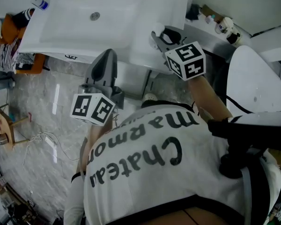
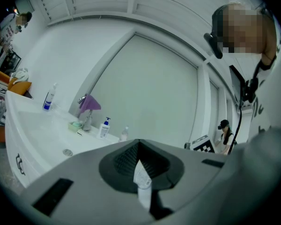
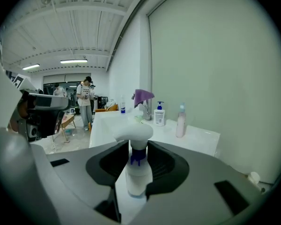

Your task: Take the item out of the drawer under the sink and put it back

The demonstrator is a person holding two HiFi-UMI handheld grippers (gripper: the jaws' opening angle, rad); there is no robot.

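My right gripper (image 3: 136, 172) is shut on a white pump bottle (image 3: 137, 165) with a blue collar, which stands upright between the jaws. In the head view the right gripper (image 1: 160, 35) is over the right end of the white sink counter (image 1: 145, 50). My left gripper (image 2: 141, 184) is shut on a thin white tube (image 2: 142, 182) with small print. From above, the left gripper (image 1: 107, 55) hangs just in front of the counter's front edge. The drawer under the sink is hidden in every view.
On the counter stand a faucet draped with a purple cloth (image 3: 143, 97), a pump bottle (image 3: 159, 114), a pink bottle (image 3: 180, 121) and a blue-labelled bottle (image 2: 48, 99). A white toilet (image 1: 253, 86) is on the right, a wooden stool (image 1: 4, 125) on the left. A person (image 3: 85, 102) stands far back.
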